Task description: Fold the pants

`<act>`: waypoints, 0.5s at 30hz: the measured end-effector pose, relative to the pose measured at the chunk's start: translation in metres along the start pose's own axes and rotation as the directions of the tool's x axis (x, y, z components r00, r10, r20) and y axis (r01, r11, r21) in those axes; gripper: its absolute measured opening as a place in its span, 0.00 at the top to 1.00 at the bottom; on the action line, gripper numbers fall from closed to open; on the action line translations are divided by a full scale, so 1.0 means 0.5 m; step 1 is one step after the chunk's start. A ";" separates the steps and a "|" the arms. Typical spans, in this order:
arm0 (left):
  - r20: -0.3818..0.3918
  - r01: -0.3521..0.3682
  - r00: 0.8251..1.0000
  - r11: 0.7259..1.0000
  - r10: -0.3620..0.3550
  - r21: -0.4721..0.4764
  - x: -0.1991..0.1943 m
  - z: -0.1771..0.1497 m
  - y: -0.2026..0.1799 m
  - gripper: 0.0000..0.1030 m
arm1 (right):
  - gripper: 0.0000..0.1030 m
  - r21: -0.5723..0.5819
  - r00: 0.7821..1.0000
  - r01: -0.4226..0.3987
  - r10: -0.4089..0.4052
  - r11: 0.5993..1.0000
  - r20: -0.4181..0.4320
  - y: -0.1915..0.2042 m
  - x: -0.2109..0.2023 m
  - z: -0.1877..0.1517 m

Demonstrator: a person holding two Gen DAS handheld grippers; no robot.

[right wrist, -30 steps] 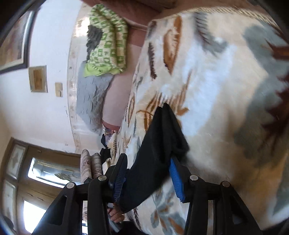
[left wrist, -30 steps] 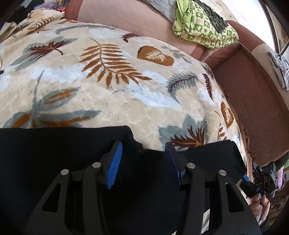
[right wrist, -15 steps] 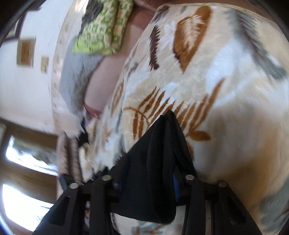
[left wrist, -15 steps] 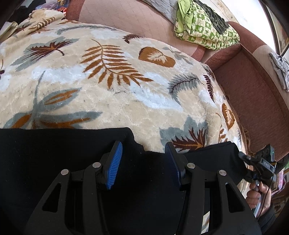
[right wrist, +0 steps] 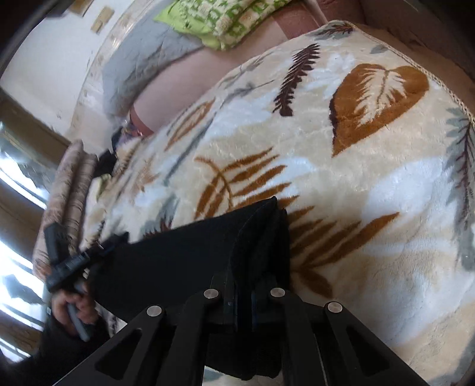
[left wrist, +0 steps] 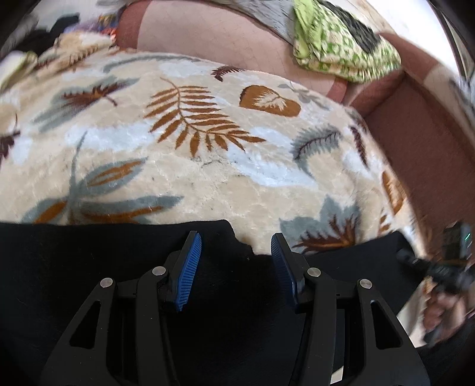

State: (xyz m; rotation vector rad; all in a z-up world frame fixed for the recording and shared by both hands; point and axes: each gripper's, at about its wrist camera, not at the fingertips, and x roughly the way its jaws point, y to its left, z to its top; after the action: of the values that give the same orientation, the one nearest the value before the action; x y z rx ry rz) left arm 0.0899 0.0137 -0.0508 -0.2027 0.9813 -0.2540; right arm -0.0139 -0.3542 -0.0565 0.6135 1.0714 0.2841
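Over the leaf-patterned blanket (left wrist: 207,166), from the left wrist, the left gripper (left wrist: 236,252) hangs with its blue pads (left wrist: 187,270) parted, tilted down toward the black pants (left wrist: 74,267). The cloth lies flat across the near edge of the blanket, and the two fingers sit above it without pinching any fold; whether the tips rest on the fabric I cannot say. A notch in the pants' far edge shows bare blanket just between the fingertips. Off to the right, blurred, a hand (left wrist: 442,311) grips the black handle of the other tool at the pants' end. Behind the blanket runs a pinkish-brown sofa (left wrist: 225,32), with a green patterned cloth (left wrist: 341,50) heaped on its back.

From the right wrist, the right gripper (right wrist: 245,300) has its jaws drawn together on a bunched corner of the pants (right wrist: 184,261); dark folds stand up out of the closed fingers and the blue pads are nearly hidden by cloth. The rest of the garment stretches away to the left over the blanket (right wrist: 371,184). At the far left the other hand (right wrist: 74,308) holds its handle close to the pants' edge. The green cloth (right wrist: 225,20) lies at the top, beside a grey one (right wrist: 142,59), with bright window light along the left side.
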 end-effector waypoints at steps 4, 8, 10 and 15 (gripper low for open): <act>0.010 -0.063 0.998 0.996 0.062 0.068 0.007 -0.006 -0.018 0.53 | 0.95 0.054 1.000 -0.025 0.025 0.998 0.000 -0.014 -0.015 -0.008; 0.011 -0.055 0.998 0.997 0.054 0.056 0.008 -0.006 -0.015 0.53 | 0.95 0.077 0.995 0.068 -0.074 0.995 0.071 -0.008 -0.052 -0.011; 0.010 -0.047 0.999 0.998 0.046 0.043 0.009 -0.004 -0.013 0.53 | 0.94 0.045 0.955 0.230 -0.235 0.972 0.180 0.013 -0.102 -0.017; 0.010 -0.047 0.999 0.998 0.047 0.044 0.007 -0.003 -0.013 0.52 | 0.94 -0.273 0.956 0.233 -0.168 0.933 0.243 0.149 -0.121 -0.062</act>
State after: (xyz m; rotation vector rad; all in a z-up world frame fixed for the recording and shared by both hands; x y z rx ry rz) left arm 0.0898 0.0064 -0.0526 -0.1400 0.9696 -0.2315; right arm -0.0641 -0.3149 0.0216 0.2514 0.8514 0.1899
